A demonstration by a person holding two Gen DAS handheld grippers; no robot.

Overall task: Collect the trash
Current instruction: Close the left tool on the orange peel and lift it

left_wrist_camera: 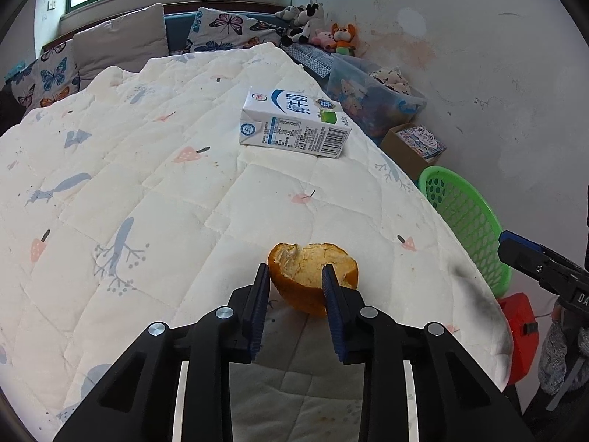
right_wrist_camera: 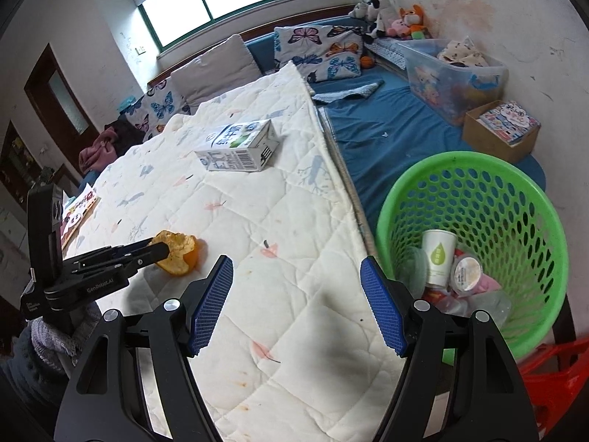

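An orange peel half [left_wrist_camera: 313, 276] lies on the white quilt [left_wrist_camera: 147, 184]. My left gripper [left_wrist_camera: 294, 280] has its fingers on either side of the peel's near edge and looks closed on it; it shows from the side in the right wrist view [right_wrist_camera: 158, 248] with the peel [right_wrist_camera: 178, 254]. A white and blue milk carton [left_wrist_camera: 294, 121] lies on its side farther up the quilt, and it also shows in the right wrist view [right_wrist_camera: 239, 145]. My right gripper [right_wrist_camera: 296, 287] is open and empty above the quilt's edge, next to the green trash basket [right_wrist_camera: 515, 199].
The green basket [left_wrist_camera: 464, 217] stands beside the bed and holds a paper cup [right_wrist_camera: 436, 258] and other trash. A red object [left_wrist_camera: 519, 335] sits by it. A cardboard box [right_wrist_camera: 497, 136], a clear storage bin [right_wrist_camera: 452, 73] and plush toys [right_wrist_camera: 390, 14] lie beyond.
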